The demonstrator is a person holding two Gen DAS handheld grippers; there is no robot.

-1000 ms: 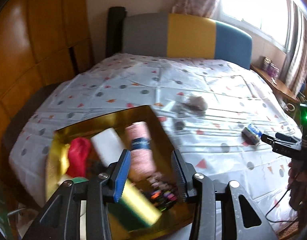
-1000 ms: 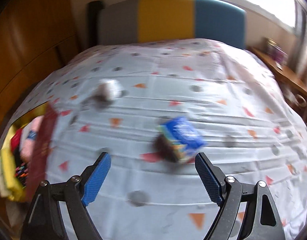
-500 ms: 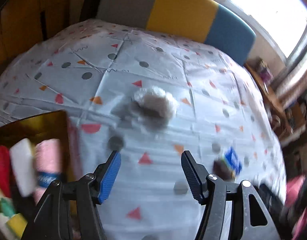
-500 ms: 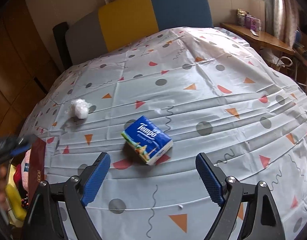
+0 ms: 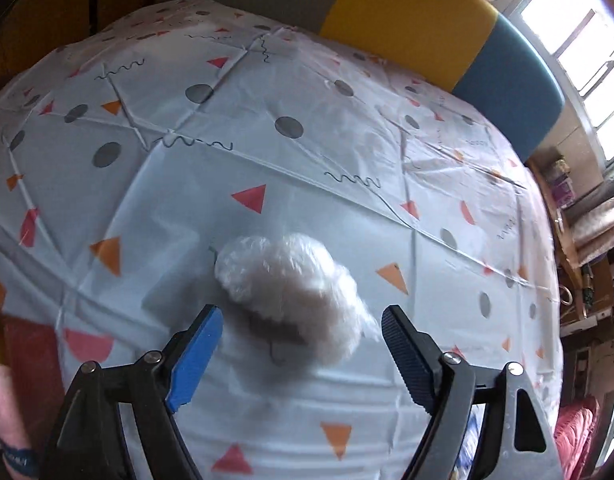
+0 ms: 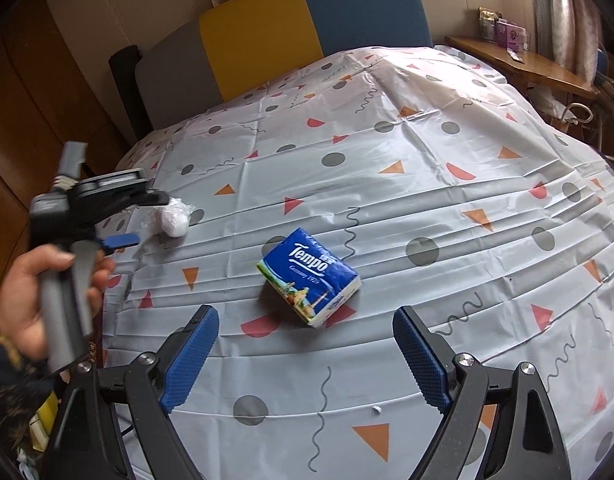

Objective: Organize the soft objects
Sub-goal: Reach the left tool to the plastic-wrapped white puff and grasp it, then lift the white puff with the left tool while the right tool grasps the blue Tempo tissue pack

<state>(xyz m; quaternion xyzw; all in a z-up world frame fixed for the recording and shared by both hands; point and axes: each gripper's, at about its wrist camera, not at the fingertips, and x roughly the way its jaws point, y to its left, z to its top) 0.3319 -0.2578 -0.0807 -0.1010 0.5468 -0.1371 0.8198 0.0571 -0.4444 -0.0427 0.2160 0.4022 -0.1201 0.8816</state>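
Left hand-held gripper (image 5: 301, 330) has swung from the gold box to one fluffy white ball (image 5: 291, 280) on the bed (image 5: 347, 128); jaws just opened wide, ball between the tips, pads not touching it. Right hand-held gripper (image 6: 305, 346) spread, empty, just short of one glossy rectangular blue tissue pack (image 6: 309, 276).

Daylight from window (image 5: 579, 52), blown-out glare; left view slightly blurred; fisheye bends edges, dark corners.
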